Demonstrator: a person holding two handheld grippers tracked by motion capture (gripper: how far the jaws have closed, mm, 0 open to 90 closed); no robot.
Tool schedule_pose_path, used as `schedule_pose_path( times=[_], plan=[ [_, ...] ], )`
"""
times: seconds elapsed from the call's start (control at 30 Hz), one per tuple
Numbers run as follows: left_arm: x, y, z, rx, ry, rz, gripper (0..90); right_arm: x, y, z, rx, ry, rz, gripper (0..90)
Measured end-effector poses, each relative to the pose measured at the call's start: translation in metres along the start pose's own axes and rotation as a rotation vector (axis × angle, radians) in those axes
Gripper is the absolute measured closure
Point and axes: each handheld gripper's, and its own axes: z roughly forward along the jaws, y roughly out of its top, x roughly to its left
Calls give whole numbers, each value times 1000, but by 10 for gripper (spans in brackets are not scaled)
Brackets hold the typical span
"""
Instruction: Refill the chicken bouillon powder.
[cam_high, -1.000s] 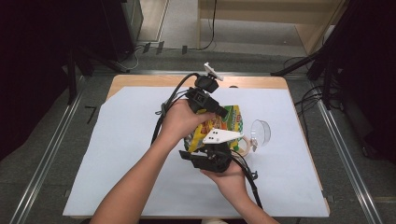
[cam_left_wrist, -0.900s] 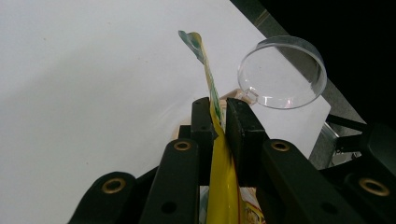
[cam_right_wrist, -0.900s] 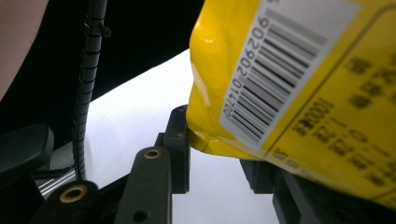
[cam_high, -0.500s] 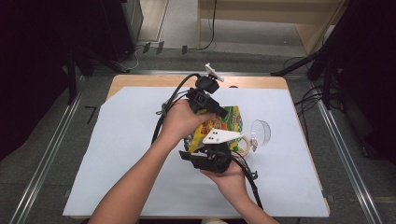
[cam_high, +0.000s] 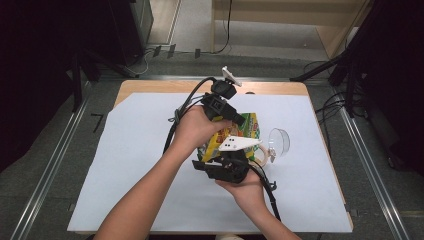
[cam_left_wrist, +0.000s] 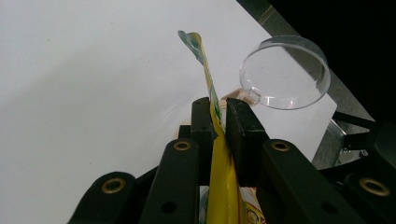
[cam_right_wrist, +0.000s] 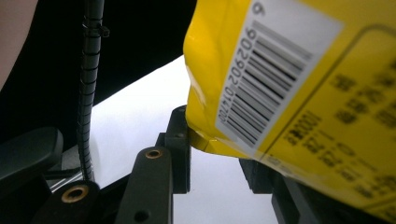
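Pinching the soft, crinkly snack bag, the left gripper clamped its top seam; the right gripper gripped a lower corner.

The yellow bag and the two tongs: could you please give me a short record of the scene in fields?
surface: white sheet on a wooden table
bag: yellow bag, lifted, held between both tongs
left tongs: shut on the bag's thin edge
right tongs: gripping the bag's barcode end
cup: clear cup with handle, on its side on the sheet right of the bag, untouched
hands: both at mid-table
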Motion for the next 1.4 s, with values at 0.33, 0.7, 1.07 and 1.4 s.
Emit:
schedule_pose_path(
  times=[0.33, 0.7, 1.07, 1.4],
  plan=[
    [2, 1, 6, 13, -16, -6, 817, -2, -2, -1, 7, 1, 10, 690],
    [2, 0, 4, 4, -21, -7, 817, 1, -2, -2, -1, -19, -17, 691],
    [4, -4, 8, 8, -39, -10, 817, 1, -6, 0, 12, -16, -18, 704],
    [-4, -13, 4, -15, -34, 24, 817, 3, -12, 3, 16, -23, -33, 712]
  ],
)
